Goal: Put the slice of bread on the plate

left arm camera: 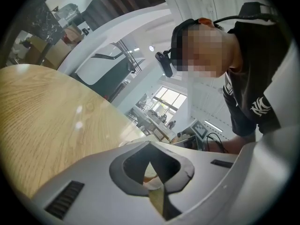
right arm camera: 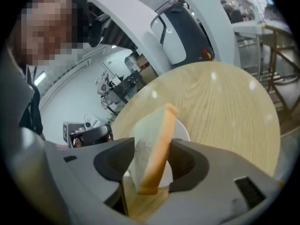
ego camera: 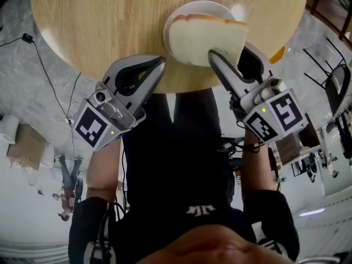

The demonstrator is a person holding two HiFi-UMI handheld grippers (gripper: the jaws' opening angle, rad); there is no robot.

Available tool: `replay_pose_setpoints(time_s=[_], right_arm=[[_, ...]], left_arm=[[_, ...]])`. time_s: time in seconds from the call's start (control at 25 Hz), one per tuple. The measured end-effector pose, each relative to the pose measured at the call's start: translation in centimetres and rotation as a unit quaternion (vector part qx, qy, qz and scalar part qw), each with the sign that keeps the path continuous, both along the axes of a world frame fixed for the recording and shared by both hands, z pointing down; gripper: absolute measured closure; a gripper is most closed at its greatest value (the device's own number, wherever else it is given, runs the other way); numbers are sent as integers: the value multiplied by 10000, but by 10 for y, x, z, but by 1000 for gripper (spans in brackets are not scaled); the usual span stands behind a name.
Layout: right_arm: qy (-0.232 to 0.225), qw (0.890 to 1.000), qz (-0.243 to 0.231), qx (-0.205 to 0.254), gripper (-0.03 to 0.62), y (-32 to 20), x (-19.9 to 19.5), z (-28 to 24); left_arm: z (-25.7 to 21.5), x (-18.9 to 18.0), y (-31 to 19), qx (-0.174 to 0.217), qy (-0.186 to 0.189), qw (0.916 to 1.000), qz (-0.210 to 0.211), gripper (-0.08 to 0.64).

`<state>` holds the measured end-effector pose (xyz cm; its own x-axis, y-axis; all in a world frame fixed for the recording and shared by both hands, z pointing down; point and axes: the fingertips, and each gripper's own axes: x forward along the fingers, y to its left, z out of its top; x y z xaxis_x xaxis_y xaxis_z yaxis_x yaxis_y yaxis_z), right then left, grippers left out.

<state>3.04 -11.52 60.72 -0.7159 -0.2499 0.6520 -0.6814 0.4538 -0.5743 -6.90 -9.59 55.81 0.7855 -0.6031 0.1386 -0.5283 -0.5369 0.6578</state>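
**Q.** What could go wrong from here, and why?

**A.** The slice of bread [ego camera: 201,40] stands tilted on its lower edge over the white plate [ego camera: 190,9], which sits close to the near edge of the round wooden tabletop [ego camera: 110,21]. It is not lying flat. In the head view its lower part hangs past the plate's near rim. If left leaning, the slice may topple toward the person. It would then come to rest half off the plate, or on the tabletop beside the edge. A second risk is drag: if the crust face catches on a pad as the tool backs out, the slice could be pulled off the plate.

**Q.** How does the right hand-held gripper [ego camera: 230,51] stand?

**A.** Its jaws are spread wider than the slice is thick. The right gripper view shows the bread between them, leaning loosely rather than squeezed. Bare tabletop shows below the slice's lower end. One face may rest lightly against a jaw, but no firm pinch is evident.

**Q.** And the left hand-held gripper [ego camera: 157,65]?

**A.** Its jaws are pressed together at the tips with nothing between them. It hangs at the tabletop's near edge, just beside the plate and apart from the bread.
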Motion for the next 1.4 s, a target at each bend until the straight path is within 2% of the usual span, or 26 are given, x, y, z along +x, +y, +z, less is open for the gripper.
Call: replay_pose_setpoints(time_s=[0.2,0.32,0.48,0.56,0.8,0.92,1.04,1.12,1.28,1.36,1.4], right_arm=[[733,9953,-369,510,345,1,-4,1],[1024,9897,-527,850,328,-3,-5,-1],[1483,9801,-716,1109,281,-8,-5,8],[1621,9763,-792,1198,281,-9,-6,11],[1765,9688,-989,1428,268,-11,-9,12],[1576,9736,-900,1381,268,-12,-9,14],[1450,9686,-971,1770,264,-18,-10,5],[1210,9638,-1049,2131,266,-19,-14,-6],[418,9574,-1202,2591,414,-21,-9,-21],[71,9585,-1350,2510,514,-11,2,-33],[-160,9613,-1398,2367,586,-2,5,-44]], left_arm=[[-1,1,3,19,-7,10000,43,548],[-1,4,3,42,3,10000,89,548],[2,4,4,42,6,9999,113,548],[2,4,5,45,15,9999,114,548],[5,7,7,3,7,9999,137,548],[9,9,5,29,-10,9999,98,548],[11,8,2,90,-44,9999,25,548],[9,5,2,134,-116,9998,-2,548],[-2,2,-5,293,-312,9989,-208,548],[-14,11,4,161,-335,9989,-277,548],[-22,15,13,76,-343,9990,-280,548]])
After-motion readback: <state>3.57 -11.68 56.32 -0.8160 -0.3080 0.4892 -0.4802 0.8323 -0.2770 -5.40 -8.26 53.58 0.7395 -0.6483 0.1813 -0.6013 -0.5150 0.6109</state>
